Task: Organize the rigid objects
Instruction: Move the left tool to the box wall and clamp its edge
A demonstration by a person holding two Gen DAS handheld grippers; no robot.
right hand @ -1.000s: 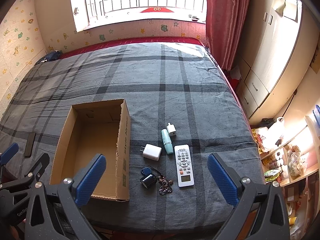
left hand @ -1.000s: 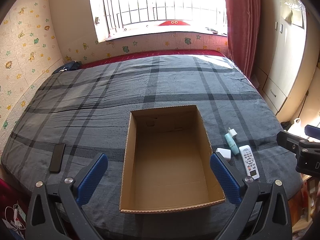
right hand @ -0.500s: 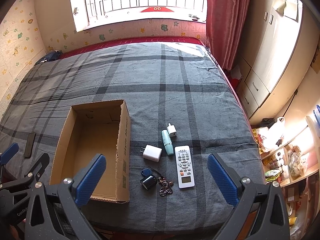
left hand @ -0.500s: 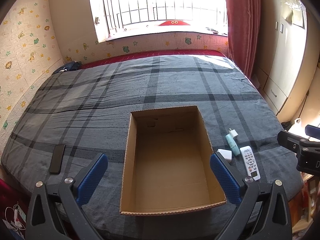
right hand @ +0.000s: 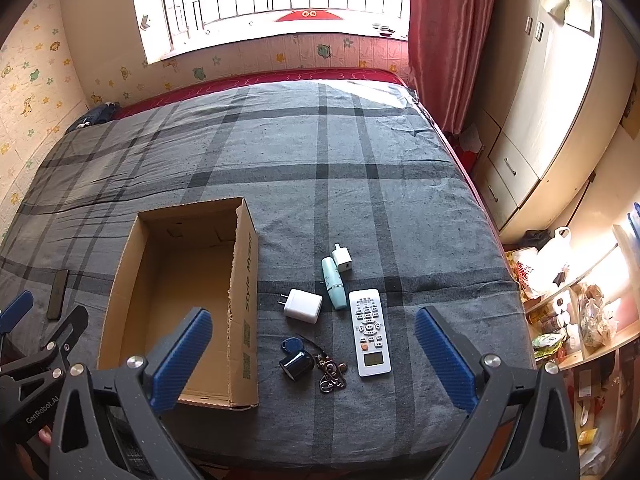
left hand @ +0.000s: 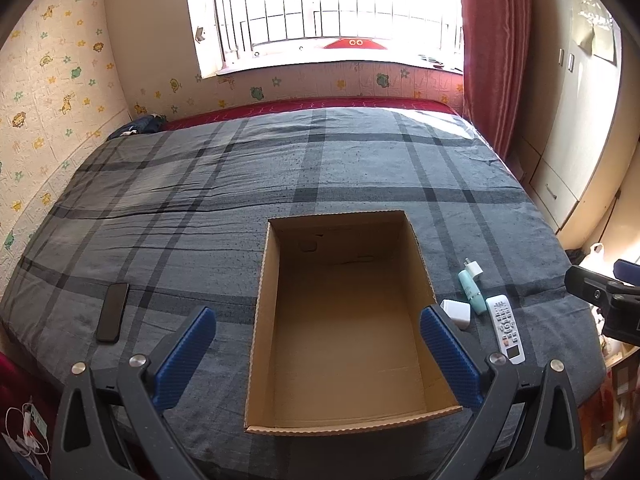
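Note:
An empty cardboard box (left hand: 344,422) (right hand: 244,292) lies open on the grey plaid bed. Right of it lie a white remote (right hand: 369,332) (left hand: 505,328), a white charger (right hand: 303,305) (left hand: 456,313), a teal bottle (right hand: 333,283) (left hand: 471,294), a small white plug (right hand: 342,260), a dark blue key fob (right hand: 296,363) and a bunch of keys (right hand: 331,372). My left gripper (left hand: 318,356) is open and empty, above the box's near end. My right gripper (right hand: 314,356) is open and empty, above the keys and remote.
A black phone (left hand: 113,312) (right hand: 57,294) lies on the bed left of the box. A wardrobe (right hand: 560,112) and cluttered shelves (right hand: 580,320) stand right of the bed. A window and red curtain (right hand: 444,40) are at the far side.
Both grippers have drifted slightly; the objects on the bed have shifted a little in view. Nothing was picked up or released.

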